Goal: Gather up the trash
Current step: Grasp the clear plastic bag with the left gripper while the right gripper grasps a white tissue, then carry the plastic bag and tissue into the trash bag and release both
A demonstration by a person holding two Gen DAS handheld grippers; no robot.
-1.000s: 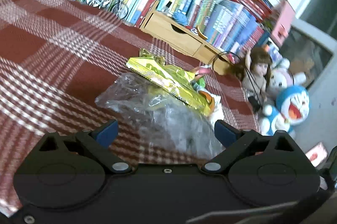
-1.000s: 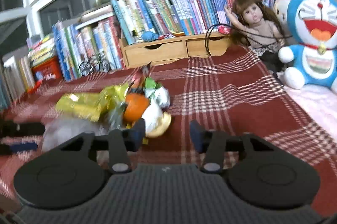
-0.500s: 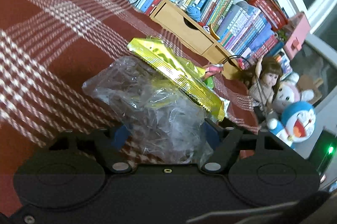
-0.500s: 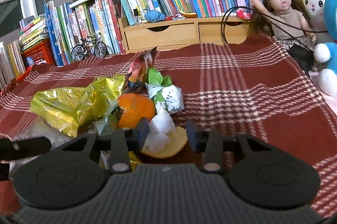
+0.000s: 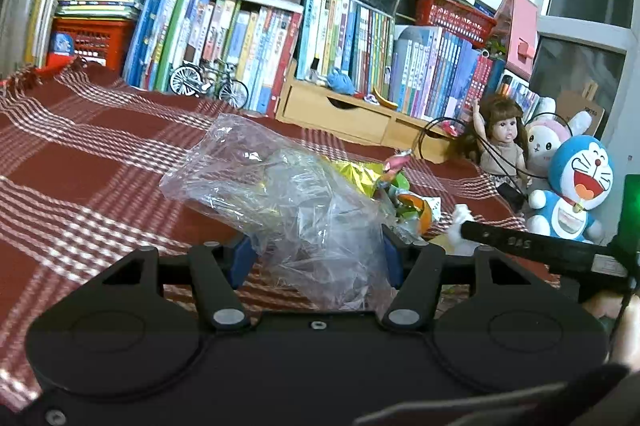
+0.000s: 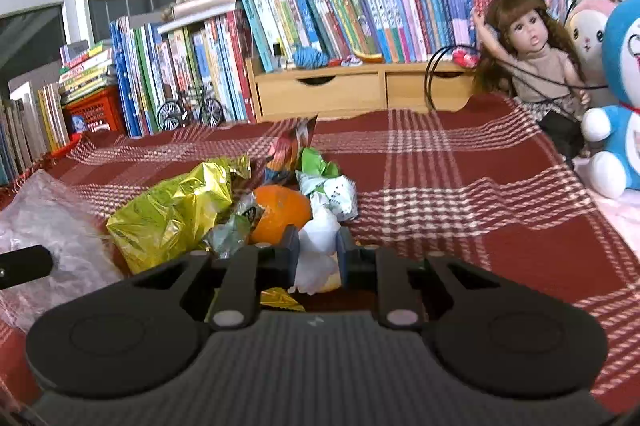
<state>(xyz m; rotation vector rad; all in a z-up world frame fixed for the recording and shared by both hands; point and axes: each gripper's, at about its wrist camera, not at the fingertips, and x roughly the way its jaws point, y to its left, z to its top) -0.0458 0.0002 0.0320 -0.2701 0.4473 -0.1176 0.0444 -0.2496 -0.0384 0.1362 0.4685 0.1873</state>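
Note:
A pile of trash lies on the red plaid cloth [image 6: 460,185]: a yellow foil wrapper [image 6: 172,214], an orange [image 6: 280,211], a crumpled green-and-white paper [image 6: 336,193] and a colourful wrapper [image 6: 290,149]. My right gripper [image 6: 318,254] is closing, and its pads press on a white crumpled tissue [image 6: 320,234] at the pile's near edge. My left gripper [image 5: 317,258] is also closing. A clear plastic bag [image 5: 280,185] fills the gap between its blue pads and rises from them. The bag hides most of the pile in the left wrist view.
Rows of books [image 6: 320,9] and a wooden drawer unit [image 6: 320,89] line the back edge, with a model bicycle [image 6: 188,111] on the left. A doll [image 6: 532,53] and a blue plush toy [image 6: 620,97] sit at the right. Red baskets [image 5: 86,37] stand at the far left.
My left gripper closed around the clear bag, rolled level and rose a little with it. My right gripper moved into the pile and closed on the white tissue.

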